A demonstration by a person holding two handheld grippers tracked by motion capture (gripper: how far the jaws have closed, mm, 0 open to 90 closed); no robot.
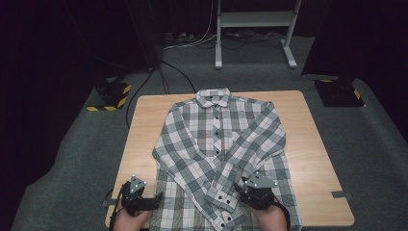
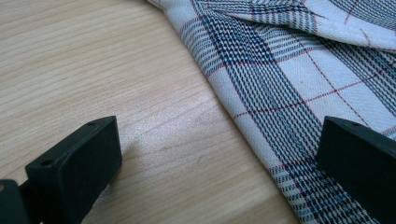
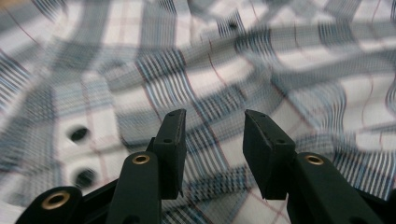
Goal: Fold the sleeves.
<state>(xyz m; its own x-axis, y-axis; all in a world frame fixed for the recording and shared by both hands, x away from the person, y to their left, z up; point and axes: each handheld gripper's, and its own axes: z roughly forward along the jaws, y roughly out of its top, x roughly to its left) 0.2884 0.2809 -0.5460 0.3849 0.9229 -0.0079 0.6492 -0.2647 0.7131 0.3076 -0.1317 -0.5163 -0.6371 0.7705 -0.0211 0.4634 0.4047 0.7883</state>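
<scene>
A person's two hands enter from the near edge of a wooden table (image 1: pixel 144 120), each holding a black two-jaw gripper, over a plaid button-up shirt (image 1: pixel 221 144) laid flat, front side up, collar at the far side and both sleeves folded across its front. The left gripper (image 1: pixel 144 201) sits low at the shirt's near left edge; in the left gripper view its jaws stand wide apart, one over bare wood and one over the hem, gripping nothing. The right gripper (image 1: pixel 250 188) hangs just above the shirt's near right part, beside a sleeve cuff (image 1: pixel 222 208) with dark buttons; in the right gripper view its jaws are parted a little, with plaid cloth beneath them and none caught between. The work in hand looks like taking hold of the near hem to fold the shirt. Doing it well likely means pinching the hem at matching points on both sides and lifting evenly. Both forearms angle forward and down, the grippers pointing towards the far collar (image 1: pixel 213 96).
</scene>
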